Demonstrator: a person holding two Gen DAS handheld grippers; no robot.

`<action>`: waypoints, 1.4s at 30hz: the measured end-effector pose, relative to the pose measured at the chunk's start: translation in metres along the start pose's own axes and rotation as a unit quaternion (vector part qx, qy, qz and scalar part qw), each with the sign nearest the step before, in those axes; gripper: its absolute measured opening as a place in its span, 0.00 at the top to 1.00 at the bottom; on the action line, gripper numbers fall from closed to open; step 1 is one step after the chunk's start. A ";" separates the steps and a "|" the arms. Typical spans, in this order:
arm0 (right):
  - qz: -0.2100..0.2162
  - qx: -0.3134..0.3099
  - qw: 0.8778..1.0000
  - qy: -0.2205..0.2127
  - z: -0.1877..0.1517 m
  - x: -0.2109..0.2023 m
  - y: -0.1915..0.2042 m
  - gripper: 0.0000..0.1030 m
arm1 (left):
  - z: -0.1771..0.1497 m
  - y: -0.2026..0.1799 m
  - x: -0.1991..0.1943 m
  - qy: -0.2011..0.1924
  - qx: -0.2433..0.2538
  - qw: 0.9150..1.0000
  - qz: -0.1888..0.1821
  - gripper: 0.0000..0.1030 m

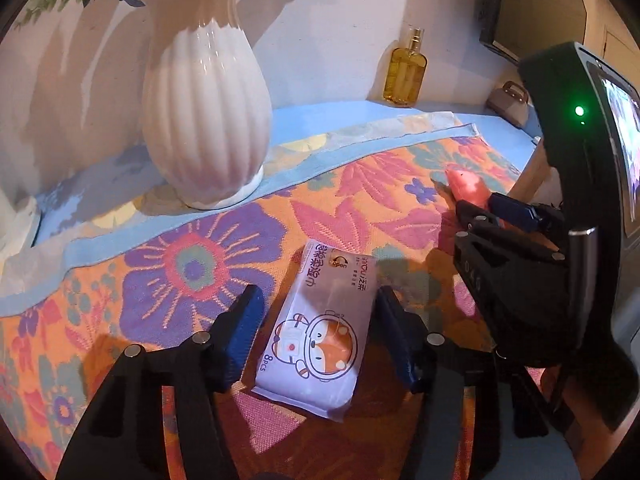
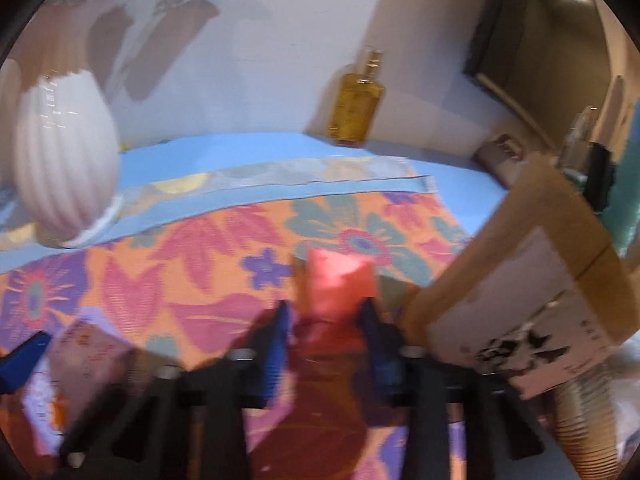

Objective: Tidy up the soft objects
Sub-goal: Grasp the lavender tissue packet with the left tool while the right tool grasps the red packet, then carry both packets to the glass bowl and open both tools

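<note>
While the left gripper straddles a pack of wipes, its blue pads sit on either side of the pack: the right pad is against the pack's edge, and a thin gap shows at the left pad, so it is not clear that the pads press on it. The pack lies flat on a flowered cloth, its fox picture facing up and its "open" tab towards the far end.

Over at the right gripper, the fingers stand narrow around a soft pink pouch; both blue pads lie against its sides, though that view is blurred. From the left wrist, the pouch's tip pokes out beyond the right gripper's fingers, near the cloth's far right corner.

Beside the pouch, on its right, a cardboard box stands tilted, just next to the right finger. Farther back on the blue tabletop, a ribbed white vase stands at the left and an amber bottle stands upright against the wall.
</note>
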State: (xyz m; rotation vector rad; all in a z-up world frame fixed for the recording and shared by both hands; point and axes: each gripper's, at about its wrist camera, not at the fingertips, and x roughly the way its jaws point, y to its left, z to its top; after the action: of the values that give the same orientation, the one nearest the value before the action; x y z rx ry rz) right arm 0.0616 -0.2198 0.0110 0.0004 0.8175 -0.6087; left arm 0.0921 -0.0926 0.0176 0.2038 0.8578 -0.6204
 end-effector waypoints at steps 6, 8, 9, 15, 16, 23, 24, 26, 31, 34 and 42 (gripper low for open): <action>-0.070 -0.040 0.997 0.016 0.004 0.011 0.012 0.58 | 0.000 -0.003 0.001 0.003 0.009 1.000 0.019 0.51; -0.075 -0.038 0.996 0.018 0.006 0.014 0.014 0.59 | 0.000 0.004 0.000 0.003 -0.006 1.000 0.004 0.51; -0.073 -0.034 0.997 0.018 0.007 0.014 0.013 0.67 | 0.000 0.005 0.000 0.002 -0.009 1.000 0.002 0.51; -0.055 -0.016 0.998 0.012 0.006 0.011 0.006 0.76 | -0.001 0.005 -0.002 -0.002 -0.013 1.000 0.002 0.51; -0.047 -0.011 0.999 0.008 0.007 0.012 0.003 0.77 | 0.000 0.005 -0.002 -0.002 -0.013 1.000 0.002 0.53; 0.020 0.022 0.999 -0.013 0.000 -0.005 -0.006 0.77 | -0.002 0.012 -0.006 -0.011 -0.031 0.999 0.028 0.65; 0.036 0.027 0.999 -0.015 -0.001 -0.007 -0.007 0.77 | -0.003 0.014 -0.007 -0.014 -0.037 0.999 0.031 0.65; 0.055 0.035 0.998 -0.017 -0.004 -0.010 -0.010 0.77 | -0.004 0.023 -0.009 -0.017 -0.056 0.998 0.023 0.65; 0.102 0.052 0.993 -0.012 -0.011 -0.018 -0.017 0.77 | -0.006 0.032 -0.014 -0.028 -0.080 0.996 0.016 0.65; 0.143 0.065 0.988 -0.004 -0.016 -0.023 -0.023 0.77 | -0.006 0.030 -0.018 -0.040 -0.077 0.996 0.018 0.65; 0.297 0.110 0.948 0.031 -0.028 -0.045 -0.048 0.77 | -0.010 0.031 -0.036 -0.061 -0.083 0.995 0.020 0.65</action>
State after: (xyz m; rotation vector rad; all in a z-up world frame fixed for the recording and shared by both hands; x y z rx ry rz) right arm -0.0057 -0.2298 0.0335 0.4587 0.7572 -0.1253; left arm 0.0859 -0.0486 0.0360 0.0322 0.7815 -0.5169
